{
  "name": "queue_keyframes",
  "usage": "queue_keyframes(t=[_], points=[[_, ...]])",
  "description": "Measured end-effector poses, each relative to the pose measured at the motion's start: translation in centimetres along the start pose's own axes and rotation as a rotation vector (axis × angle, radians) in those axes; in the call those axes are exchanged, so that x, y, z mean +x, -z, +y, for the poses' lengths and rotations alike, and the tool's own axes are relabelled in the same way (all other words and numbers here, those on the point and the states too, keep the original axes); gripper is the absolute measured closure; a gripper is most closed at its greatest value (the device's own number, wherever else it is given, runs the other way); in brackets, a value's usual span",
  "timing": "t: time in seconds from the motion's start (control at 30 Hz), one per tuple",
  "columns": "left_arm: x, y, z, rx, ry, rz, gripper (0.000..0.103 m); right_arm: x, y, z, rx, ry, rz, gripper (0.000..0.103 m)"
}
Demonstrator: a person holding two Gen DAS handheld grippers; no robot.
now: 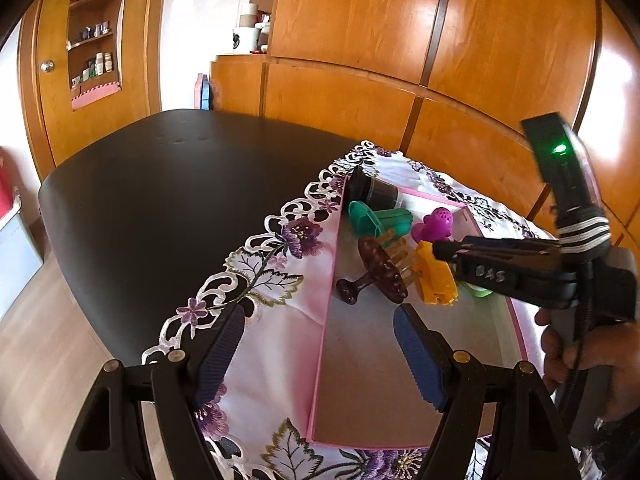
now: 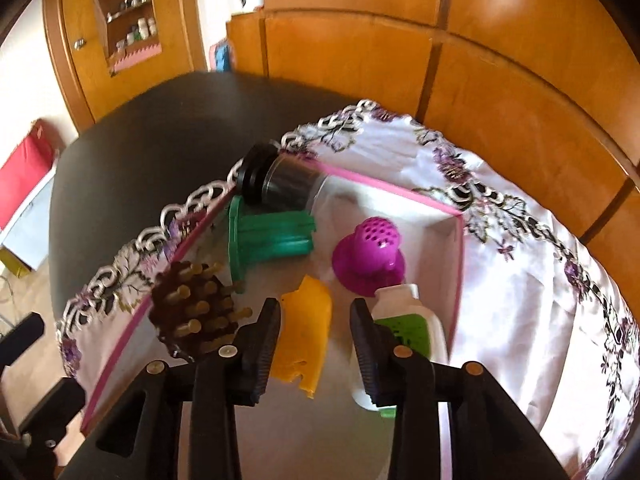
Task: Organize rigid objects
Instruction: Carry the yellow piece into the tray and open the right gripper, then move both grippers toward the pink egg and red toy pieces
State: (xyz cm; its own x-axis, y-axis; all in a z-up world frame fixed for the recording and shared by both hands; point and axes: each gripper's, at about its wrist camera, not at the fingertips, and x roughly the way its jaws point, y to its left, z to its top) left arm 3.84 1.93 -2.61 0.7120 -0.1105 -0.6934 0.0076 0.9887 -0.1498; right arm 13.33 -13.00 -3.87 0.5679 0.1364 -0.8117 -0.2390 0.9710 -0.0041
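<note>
1. Round dark table (image 1: 168, 200), half covered by a white embroidered cloth with purple flowers (image 1: 276, 280).

2. Shallow pink-edged cardboard box (image 1: 324, 280), lying on the cloth; all the small items sit inside it, crowded toward its far end, at 12 o'clock from both tools.

3. Left gripper (image 1: 320, 356): blue ribbed pads set wide, nothing between them. It straddles the box's near-left wall, one pad outside over the cloth, one inside over bare box floor.

4. Right gripper (image 2: 316, 348): black pads a narrow gap apart, not pressing on anything. It hangs inside the box, pointing steeply down.

5. White plastic bottle with green label (image 2: 404, 320), at 1 o'clock from the right gripper, just beside its right finger.

6. Black-capped clear jar (image 2: 276, 184), lying on its side in the far-left corner.

7. Green ribbed plastic holder (image 2: 268, 236), on its side just below the jar.

8. Brown massage brush with tan pegs (image 2: 192, 308), at 10 o'clock from the right gripper.

9. Magenta perforated dome on a flange (image 2: 372, 256), at 1 o'clock, further off.

10. Yellow plastic piece (image 2: 308, 332), flat on the floor; long axis runs 12 to 6, in line with the right gripper's gap and partly within it. Judgement: the right hand is much the nearer; whether it is setting this piece down or about to take it cannot be told.
</note>
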Motion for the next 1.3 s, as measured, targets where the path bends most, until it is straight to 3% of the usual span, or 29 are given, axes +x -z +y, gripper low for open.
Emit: queue_keyframes(t=[0.47,0.8,1.17,1.3], points=[[-1.0,0.1,-2.1,0.060,0.022,-0.013,0.026,-6.9,2.6,-5.5,0.088,0.075,-0.124,0.066],[-1.4,0.3,-4.1,0.112,0.043,-0.017,0.026,-11.3,6.9,-14.3,0.183,0.244,-0.131,0.066],[-1.6,0.4,-7.1,0.190,0.069,-0.010,0.026,-14.8,17.0,-29.3,0.514,0.540,-0.045,0.066],[-1.6,0.4,-8.8,0.229,0.079,-0.009,0.026,-14.6,20.3,-33.4,0.745,0.544,0.005,0.066]])
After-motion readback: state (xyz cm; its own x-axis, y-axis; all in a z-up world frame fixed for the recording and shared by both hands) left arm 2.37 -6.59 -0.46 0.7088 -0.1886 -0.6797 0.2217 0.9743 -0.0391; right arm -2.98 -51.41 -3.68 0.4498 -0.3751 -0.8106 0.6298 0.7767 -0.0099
